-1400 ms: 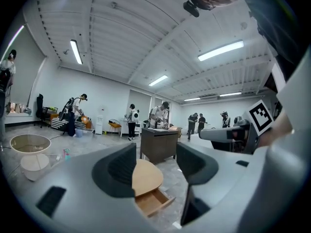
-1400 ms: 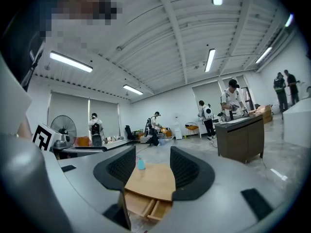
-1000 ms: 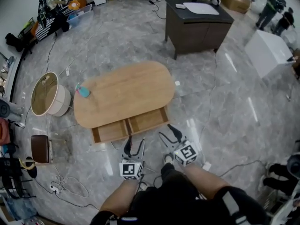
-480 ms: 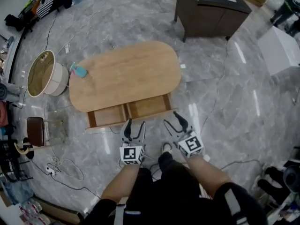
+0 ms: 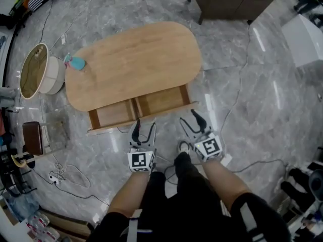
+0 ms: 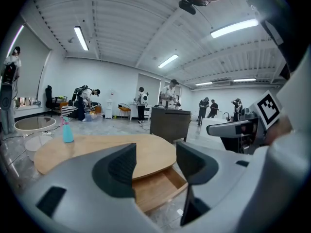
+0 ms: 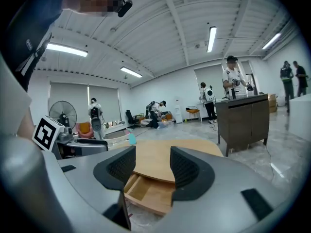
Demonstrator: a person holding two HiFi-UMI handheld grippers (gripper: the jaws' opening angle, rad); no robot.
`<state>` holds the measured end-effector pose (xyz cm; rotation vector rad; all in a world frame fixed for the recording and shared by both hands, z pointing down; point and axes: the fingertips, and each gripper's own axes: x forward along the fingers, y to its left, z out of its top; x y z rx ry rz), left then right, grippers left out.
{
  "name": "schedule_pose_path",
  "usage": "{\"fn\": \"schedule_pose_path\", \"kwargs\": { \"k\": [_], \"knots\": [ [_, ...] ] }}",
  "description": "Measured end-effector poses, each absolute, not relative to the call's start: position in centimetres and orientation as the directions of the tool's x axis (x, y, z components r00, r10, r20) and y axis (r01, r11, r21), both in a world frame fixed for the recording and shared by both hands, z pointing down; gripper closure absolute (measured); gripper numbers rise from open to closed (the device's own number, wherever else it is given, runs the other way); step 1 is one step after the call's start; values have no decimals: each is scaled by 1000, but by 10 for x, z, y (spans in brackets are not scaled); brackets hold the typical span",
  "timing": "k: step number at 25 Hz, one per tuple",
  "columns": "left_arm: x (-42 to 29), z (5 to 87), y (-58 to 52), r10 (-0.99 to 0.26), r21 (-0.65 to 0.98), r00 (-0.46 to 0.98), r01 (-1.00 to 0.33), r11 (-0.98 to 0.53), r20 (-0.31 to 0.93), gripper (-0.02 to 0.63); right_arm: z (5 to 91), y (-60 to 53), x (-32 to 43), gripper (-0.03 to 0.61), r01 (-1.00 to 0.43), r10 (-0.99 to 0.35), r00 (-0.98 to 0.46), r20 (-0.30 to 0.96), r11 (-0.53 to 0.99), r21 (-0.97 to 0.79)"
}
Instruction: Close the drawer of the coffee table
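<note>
head view, looking steeply down: an oval wooden coffee table [image 5: 133, 62] stands on a grey marble floor. its drawer [image 5: 139, 110] is pulled well out from the table's long near edge. the drawer is wide and shallow, split by a divider into two compartments, and both look empty. a small blue spray bottle [image 5: 75, 62] stands at the table's far left edge.

judging by its look, the drawer is rigid wood, light while empty, and should slide straight in on its runners. being wide, it may skew and bind if pushed at one end only. the sensible contact is the flat front panel [image 5: 141, 119] along its near side, pressed either side of the divider or at the middle. no grasp seems needed, only a level push.

the left gripper [image 5: 144, 128] is held just short of the front panel, close to the divider. its jaws are parted to a moderate gap with nothing between them. in the left gripper view [image 6: 155, 164] only the open drawer [image 6: 158, 188] shows through the gap.

the right gripper [image 5: 189, 119] is near the drawer's right front corner, not touching. its jaws are likewise parted and empty in the right gripper view [image 7: 153, 166].
</note>
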<state>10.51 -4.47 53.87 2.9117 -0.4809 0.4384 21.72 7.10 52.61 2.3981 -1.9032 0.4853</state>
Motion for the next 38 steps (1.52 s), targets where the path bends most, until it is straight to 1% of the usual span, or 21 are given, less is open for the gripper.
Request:
{"fn": "schedule_pose_path", "kwargs": {
  "k": [14,17,19,21,24,27,31,34,38],
  "knots": [
    [111,661,-22,-210,111,909,-265,-958,360,356,662,59,201,363,-960,-917,152,368,-226,-167],
    [110,684,-15,-195,62,916,-231,-971,351,356,681,63,203,362,-954,-924,161,346,-237,-187],
    [109,700,-9,-185,37,919,-210,-977,347,356,690,62,197,362,-966,-935,138,328,-201,-165],
    [107,720,-7,-177,29,917,-200,-979,357,356,708,57,189,362,-980,-932,102,348,-154,-124],
    [100,751,-15,-212,43,904,-245,-969,372,356,743,55,180,362,-987,-920,71,384,-121,-109],
    [94,782,-20,-239,71,887,-288,-955,395,356,771,58,184,362,-983,-909,76,410,-136,-120],
    [95,809,-8,-193,56,890,-236,-970,413,356,796,63,190,362,-985,-903,80,422,-137,-106],
    [96,820,-9,-193,61,893,-237,-970,407,356,811,67,191,362,-986,-897,86,434,-140,-94],
    [99,830,-16,-188,25,895,-216,-976,404,355,827,69,200,362,-974,-894,121,431,-191,-123]
  ]
}}
